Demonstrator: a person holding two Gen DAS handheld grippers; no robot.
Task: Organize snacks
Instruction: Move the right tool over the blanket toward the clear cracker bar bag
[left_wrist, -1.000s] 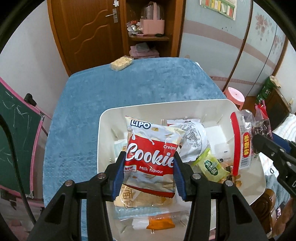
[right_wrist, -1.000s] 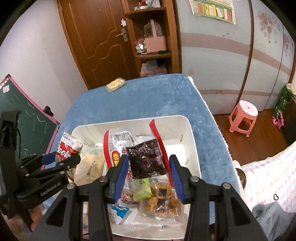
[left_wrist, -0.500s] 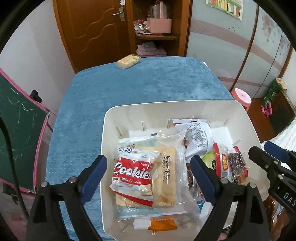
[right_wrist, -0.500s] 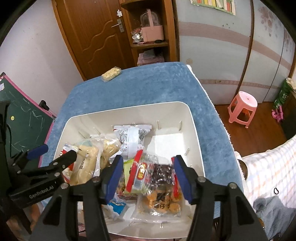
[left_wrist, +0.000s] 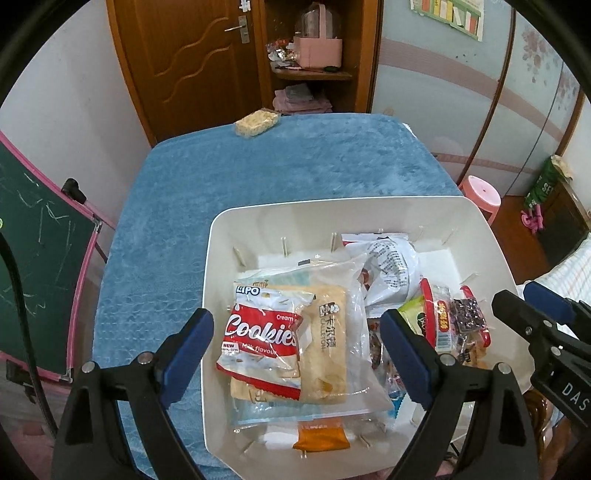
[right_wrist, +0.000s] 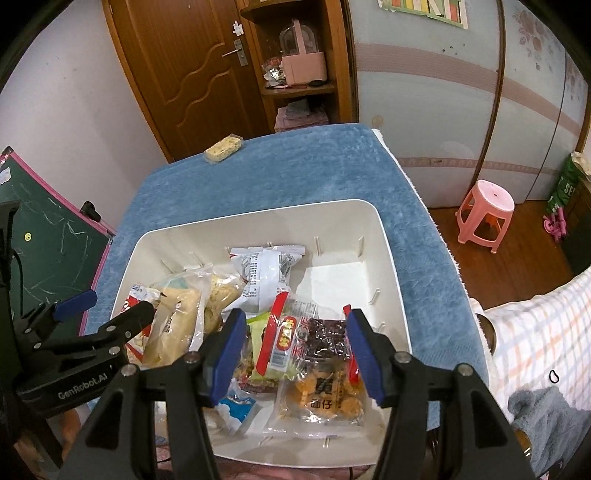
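A white bin (left_wrist: 369, 206) (right_wrist: 391, 258) on the blue table holds several snack packets. A red Cookies packet (left_wrist: 264, 336) lies at the bin's left on a clear bag of bread (left_wrist: 325, 339). A red-edged packet with dark fruit (right_wrist: 306, 339) (left_wrist: 454, 317) lies at the bin's right front, over a packet of fried snacks (right_wrist: 325, 398). My left gripper (left_wrist: 295, 354) is open above the Cookies packet, touching nothing. My right gripper (right_wrist: 297, 354) is open above the dark fruit packet, empty. One pale yellow snack bar (left_wrist: 256, 122) (right_wrist: 223, 147) lies at the table's far edge.
A green chalkboard (left_wrist: 33, 266) stands left of the table. A pink stool (right_wrist: 484, 214) stands on the floor to the right. A brown door and a shelf with a pink basket (right_wrist: 303, 66) are behind the table. A checked cloth (right_wrist: 535, 332) lies at right.
Both grippers opened and let go. The Cookies packet dropped into the bin's left side, the dark fruit packet into its right front. Both grippers then drew back slightly.
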